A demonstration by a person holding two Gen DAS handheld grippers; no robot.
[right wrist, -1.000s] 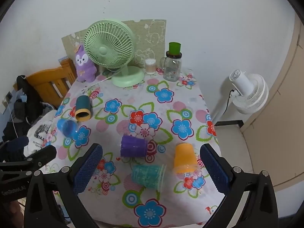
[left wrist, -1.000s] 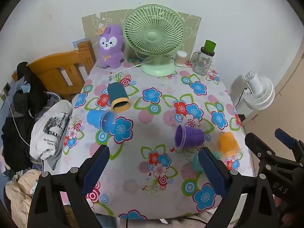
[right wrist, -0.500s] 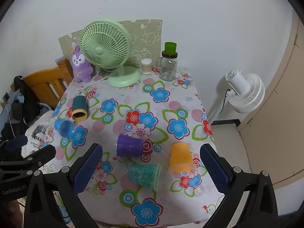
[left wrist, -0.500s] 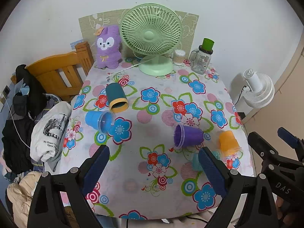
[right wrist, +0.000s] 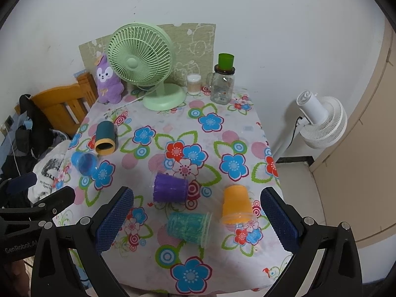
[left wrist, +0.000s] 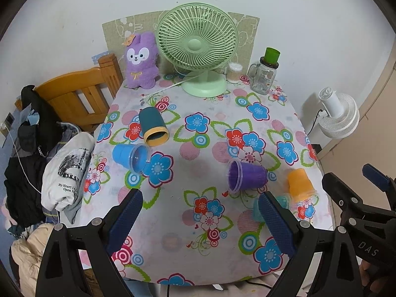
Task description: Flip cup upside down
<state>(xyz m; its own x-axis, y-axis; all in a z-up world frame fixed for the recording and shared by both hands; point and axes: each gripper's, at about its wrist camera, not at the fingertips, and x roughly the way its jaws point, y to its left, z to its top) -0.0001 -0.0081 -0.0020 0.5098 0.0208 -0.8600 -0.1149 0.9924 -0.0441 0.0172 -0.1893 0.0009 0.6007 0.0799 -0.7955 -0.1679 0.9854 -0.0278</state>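
Several cups lie on their sides on the flowered tablecloth [left wrist: 193,230]: a dark teal cup with a yellow rim [left wrist: 152,130] [right wrist: 105,137], a blue cup [left wrist: 130,157] [right wrist: 84,162], a purple cup [left wrist: 246,175] [right wrist: 169,188], a clear teal cup [right wrist: 189,226] and an orange cup [left wrist: 299,184] [right wrist: 236,204]. My left gripper [left wrist: 198,212] is open and empty, above the table's near edge. My right gripper [right wrist: 195,208] is open and empty, above the purple, teal and orange cups.
A green desk fan [left wrist: 198,47], a purple plush rabbit [left wrist: 141,60], a small jar [left wrist: 234,73] and a glass mug jar with a green cup on top [left wrist: 266,76] stand at the table's back. A wooden chair with clothes [left wrist: 74,99] is left, a white floor fan [left wrist: 339,113] right.
Both grippers have drawn back and up a little, so the table looks slightly smaller and farther. No cup has moved. Both grippers stay open.
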